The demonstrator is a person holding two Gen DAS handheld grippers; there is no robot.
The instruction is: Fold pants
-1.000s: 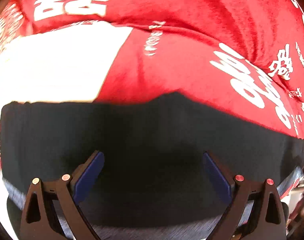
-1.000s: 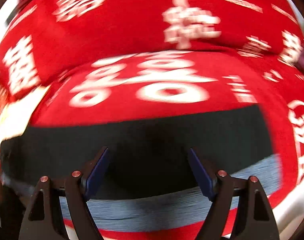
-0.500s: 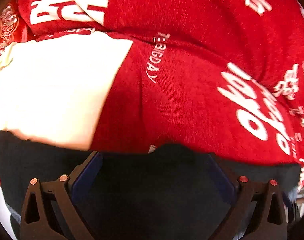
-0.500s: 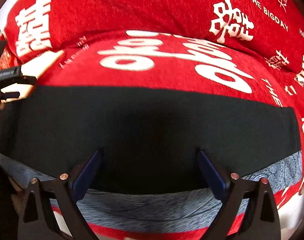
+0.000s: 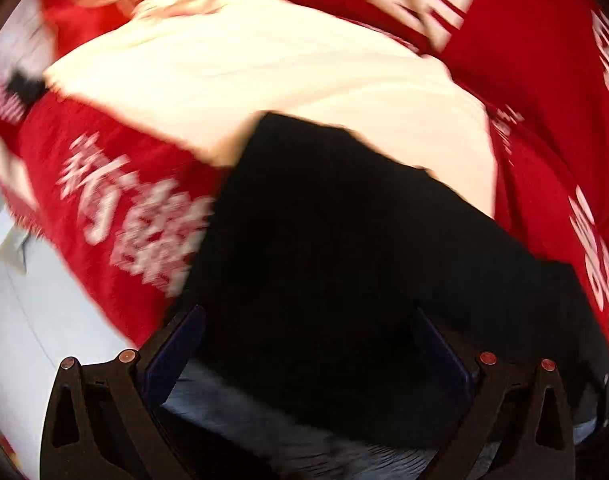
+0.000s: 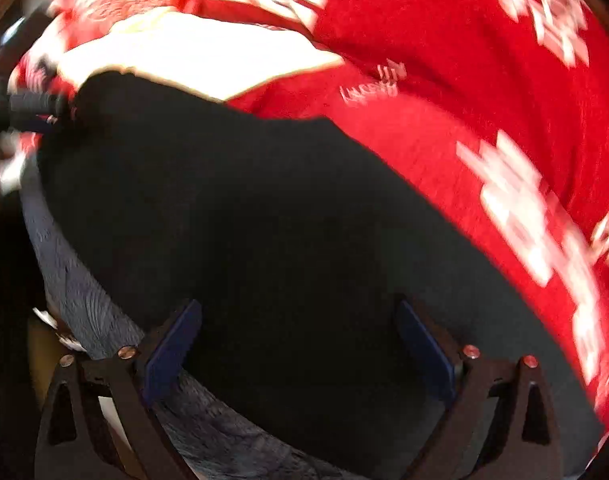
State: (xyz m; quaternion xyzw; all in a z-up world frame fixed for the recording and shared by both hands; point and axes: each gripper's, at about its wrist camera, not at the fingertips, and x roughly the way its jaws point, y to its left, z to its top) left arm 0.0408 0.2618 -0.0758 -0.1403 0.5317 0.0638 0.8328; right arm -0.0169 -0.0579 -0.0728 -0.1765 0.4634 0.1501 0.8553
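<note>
Right gripper (image 6: 298, 354): jaws spread wide, having just been opening; the black cloth lies under the gap, but the blue pads (image 6: 170, 350) do not press on it.
Left gripper (image 5: 304, 360): jaws wide apart, nothing clamped; its pads stand clear over the dark cloth.
Pants (image 6: 264, 240): black, folded into a long flat band on the red blanket, running along the blanket's near edge; much of both views is motion-blurred.
Grey lining (image 6: 84, 292): a heathered grey strip of the pants shows along their near side, closest to both grippers.
Red blanket (image 6: 464, 40): red with large white characters, it carries the pants and rises in soft folds toward the far edge.
White cloth (image 5: 284, 72): a pale sheet lies on the blanket past the pants' far end, touching their far edge in the left wrist view.
Pale floor (image 5: 16, 320): seen beyond the blanket's left edge.
</note>
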